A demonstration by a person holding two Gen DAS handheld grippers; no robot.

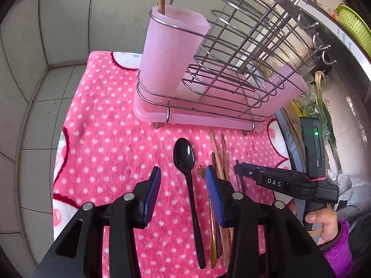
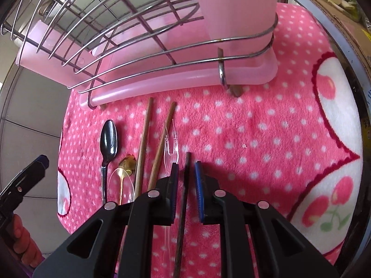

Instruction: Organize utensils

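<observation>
1. Left wrist view: left gripper [image 1: 183, 176] fingers wide apart, holding nothing, straddling black spoon [image 1: 185, 159] lying on pink dotted towel [image 1: 104, 139]; wire rack [image 1: 231, 53] behind.
2. Right wrist view: right gripper [image 2: 186, 169] fingers narrow around dark chopstick [image 2: 185, 185]; contact unclear. Brown chopsticks [image 2: 143, 143], clear fork [image 2: 170, 143] just left.

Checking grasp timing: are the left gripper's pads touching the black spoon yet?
Apart. Left wrist view: the black spoon lies between the left gripper's open jaws, pink cloth showing on both sides of its handle.
</observation>
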